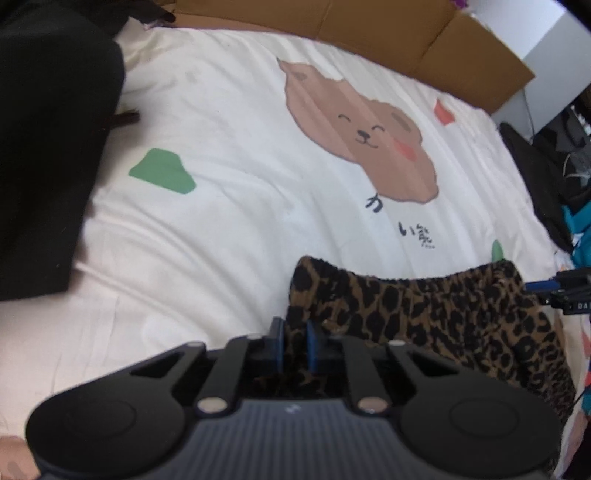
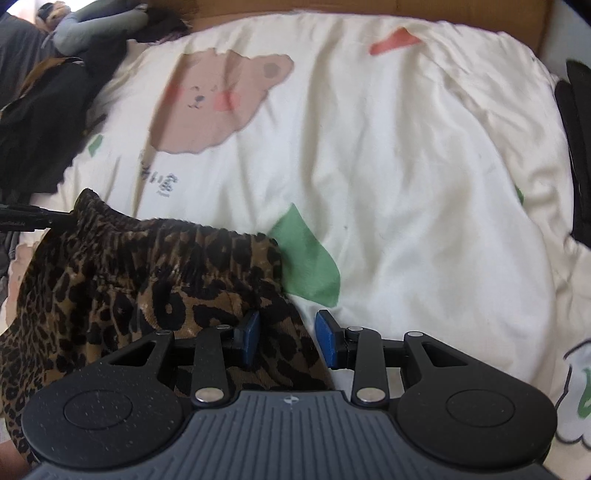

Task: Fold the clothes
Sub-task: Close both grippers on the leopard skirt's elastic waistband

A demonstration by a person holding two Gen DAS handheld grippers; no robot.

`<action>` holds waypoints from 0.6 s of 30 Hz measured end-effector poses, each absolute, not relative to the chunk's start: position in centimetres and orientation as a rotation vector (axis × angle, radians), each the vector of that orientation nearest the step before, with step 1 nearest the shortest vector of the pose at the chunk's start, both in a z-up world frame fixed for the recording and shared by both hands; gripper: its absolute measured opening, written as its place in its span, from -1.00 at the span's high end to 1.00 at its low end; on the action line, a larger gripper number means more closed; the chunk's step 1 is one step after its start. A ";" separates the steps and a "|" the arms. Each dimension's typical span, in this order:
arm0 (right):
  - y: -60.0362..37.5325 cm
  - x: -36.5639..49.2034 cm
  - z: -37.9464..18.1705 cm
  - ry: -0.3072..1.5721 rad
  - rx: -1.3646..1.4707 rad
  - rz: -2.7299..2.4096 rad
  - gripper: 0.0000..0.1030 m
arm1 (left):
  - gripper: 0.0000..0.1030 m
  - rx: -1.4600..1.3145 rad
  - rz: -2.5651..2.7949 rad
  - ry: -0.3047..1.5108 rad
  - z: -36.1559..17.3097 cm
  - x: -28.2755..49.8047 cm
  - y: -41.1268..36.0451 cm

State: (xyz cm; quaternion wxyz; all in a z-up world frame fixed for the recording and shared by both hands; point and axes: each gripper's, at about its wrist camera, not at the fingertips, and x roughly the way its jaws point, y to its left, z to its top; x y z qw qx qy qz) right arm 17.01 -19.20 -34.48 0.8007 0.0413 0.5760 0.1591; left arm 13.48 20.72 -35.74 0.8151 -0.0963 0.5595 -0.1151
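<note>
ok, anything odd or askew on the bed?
Nothing damaged or spilled. The leopard-print garment lies bunched rather than flat on the bear-print duvet, its elastic waistband rumpled. Left gripper pinches its edge; right gripper open over its other corner.

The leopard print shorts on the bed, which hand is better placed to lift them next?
Left. The left tool is nearly closed on the leopard shorts, while the right tool is open, with fabric only between its pads.

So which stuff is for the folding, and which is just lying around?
For the folding: leopard-print garment; left gripper, jaws pinching its edge; right gripper, jaws apart over its other edge.

Just lying about: bear-print bedspread; black clothing; brown headboard.
</note>
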 end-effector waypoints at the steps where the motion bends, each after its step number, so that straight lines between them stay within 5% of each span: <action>1: -19.7 17.1 -34.1 1.220 0.102 0.338 0.22 | 0.77 -0.205 -0.246 1.186 -35.4 13.2 20.8; 12: -19.0 18.6 -35.6 1.241 0.140 0.403 0.22 | 0.76 -0.250 -0.255 1.192 -34.8 12.9 21.4; 18: -17.1 17.8 -36.7 1.248 0.086 0.433 0.21 | 0.27 -0.184 -0.287 1.143 -35.0 13.7 20.2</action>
